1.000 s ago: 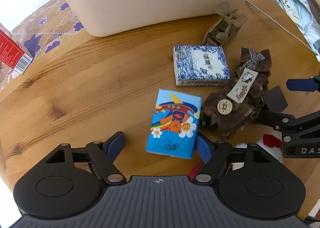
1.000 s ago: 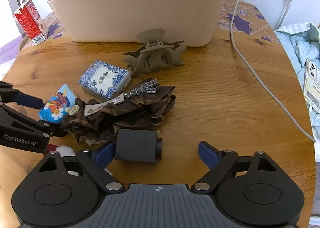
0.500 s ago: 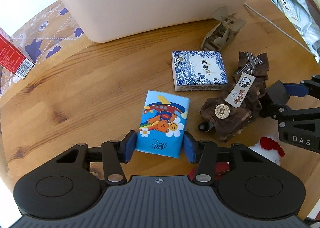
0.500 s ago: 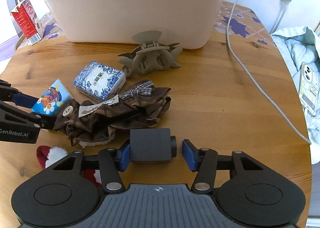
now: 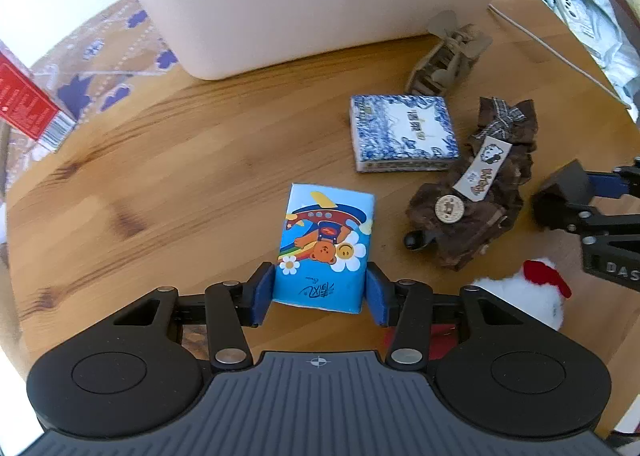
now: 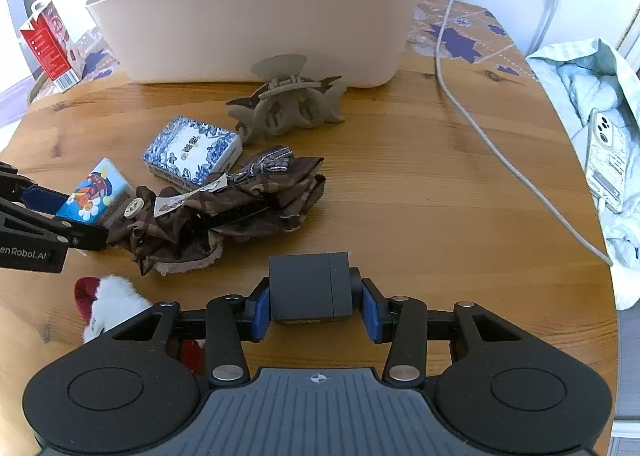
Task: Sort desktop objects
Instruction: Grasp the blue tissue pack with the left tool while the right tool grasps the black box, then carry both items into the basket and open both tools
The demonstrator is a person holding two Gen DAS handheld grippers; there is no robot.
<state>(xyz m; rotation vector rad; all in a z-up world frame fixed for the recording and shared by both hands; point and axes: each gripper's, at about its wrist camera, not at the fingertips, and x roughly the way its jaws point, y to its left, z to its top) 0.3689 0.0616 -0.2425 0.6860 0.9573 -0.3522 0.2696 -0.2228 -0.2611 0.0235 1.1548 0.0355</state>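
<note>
Blue cartoon tissue pack [image 5: 325, 246] sits clamped at its near end between the pads of the left gripper [image 5: 320, 294], both blue pads pressed on its long sides; most of the pack juts out toward the far side. Whether it rests on the wooden table [image 5: 168, 176] or is raised off it cannot be judged from this view. Right gripper [image 6: 316, 304] is clenched on a dark grey box [image 6: 310, 290], one pad on each side face. Between the two grippers lies the brown fabric hair clip [image 6: 224, 212]. Just beyond it, the blue-and-white patterned pack [image 5: 402, 133], then the beige claw clip [image 6: 286, 104] close to the cream basket [image 6: 256, 32] at the far edge. White-and-red plush [image 5: 528, 292] lies near, right of the left gripper.
</note>
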